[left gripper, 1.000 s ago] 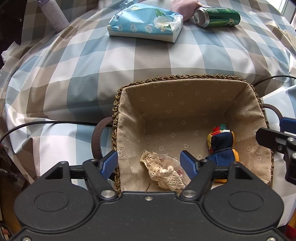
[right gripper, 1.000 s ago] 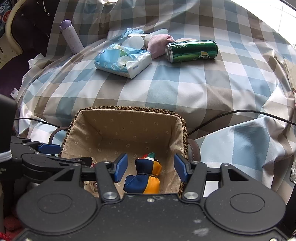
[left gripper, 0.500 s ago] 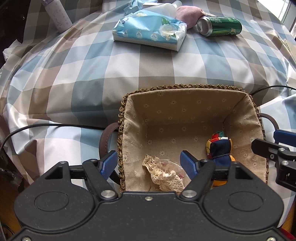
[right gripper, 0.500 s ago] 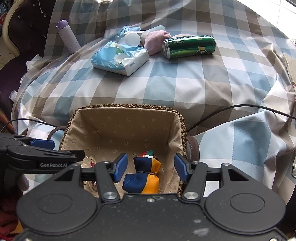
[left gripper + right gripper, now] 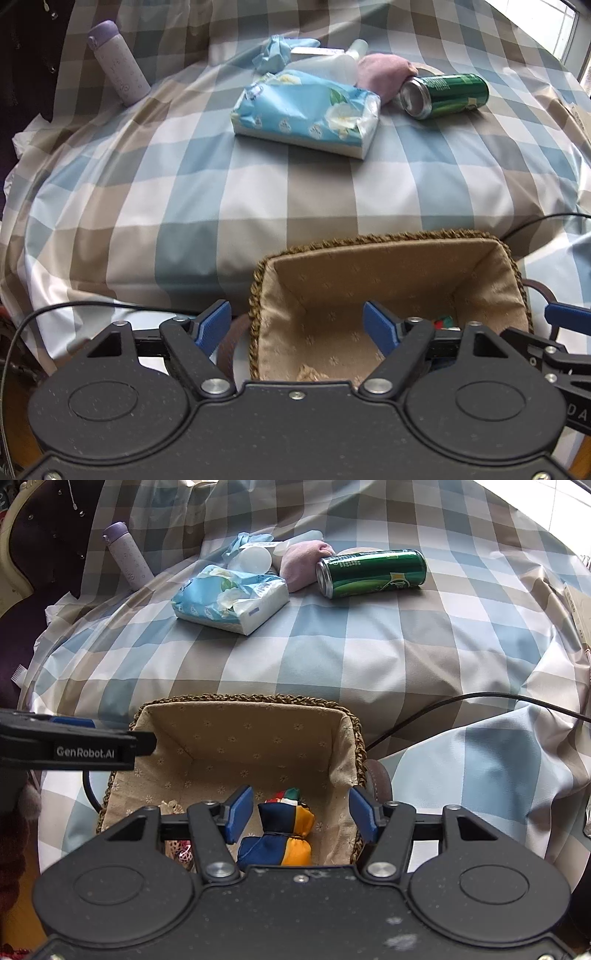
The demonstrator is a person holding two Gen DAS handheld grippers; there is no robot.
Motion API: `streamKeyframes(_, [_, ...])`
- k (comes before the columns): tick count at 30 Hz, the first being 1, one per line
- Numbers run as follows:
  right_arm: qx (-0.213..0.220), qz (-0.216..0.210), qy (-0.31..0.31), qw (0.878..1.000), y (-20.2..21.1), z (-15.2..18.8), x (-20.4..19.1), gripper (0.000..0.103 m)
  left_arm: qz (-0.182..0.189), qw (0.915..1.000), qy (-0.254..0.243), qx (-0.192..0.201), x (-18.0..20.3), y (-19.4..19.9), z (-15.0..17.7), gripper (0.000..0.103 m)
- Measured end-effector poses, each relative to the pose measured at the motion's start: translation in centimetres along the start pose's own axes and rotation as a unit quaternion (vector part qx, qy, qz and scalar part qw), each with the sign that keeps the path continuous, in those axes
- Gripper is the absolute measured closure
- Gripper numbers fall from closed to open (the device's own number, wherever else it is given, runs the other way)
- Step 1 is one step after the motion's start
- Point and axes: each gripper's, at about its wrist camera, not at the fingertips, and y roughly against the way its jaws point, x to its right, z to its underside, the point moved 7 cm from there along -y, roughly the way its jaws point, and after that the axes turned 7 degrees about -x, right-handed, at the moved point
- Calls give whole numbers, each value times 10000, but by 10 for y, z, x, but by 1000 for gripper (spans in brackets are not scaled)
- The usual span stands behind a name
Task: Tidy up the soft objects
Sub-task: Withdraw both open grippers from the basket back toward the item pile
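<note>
Behind the basket point(image 5: 245, 701), next to the green can point(image 5: 371, 574), sits the pink pouch point(image 5: 301, 563): looks squashy and light, so pinch its fat middle. Left gripper point(image 5: 297, 325) jaws just widened, empty; right gripper point(image 5: 301, 814) jaws apart over the patchwork pouch point(image 5: 280, 834) inside.

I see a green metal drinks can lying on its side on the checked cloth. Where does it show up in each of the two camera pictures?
Left wrist view: the green metal can lies at the upper right, open end facing left.
Right wrist view: the same can lies above centre, slightly right.
Shared landmark: the pale pink soft bundle touches the can's open end in both views.
</note>
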Motion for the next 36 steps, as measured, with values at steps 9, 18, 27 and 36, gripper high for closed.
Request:
streamKeyframes(9, [58, 71, -6, 10000, -11, -19, 3, 45, -194, 9996, 127, 166, -14, -8, -25, 27])
streamKeyframes(18, [244, 205, 19, 9995, -23, -58, 12, 44, -319, 9985, 167, 410, -26, -31, -55, 27])
streamKeyframes(27, [547, 396, -66, 9977, -30, -111, 32, 40, -357, 9961, 373, 713, -46, -51, -88, 26])
streamKeyframes(36, [1147, 631, -314, 9909, -27, -187, 64, 34, -525, 9907, 477, 1157, -73, -63, -111, 19])
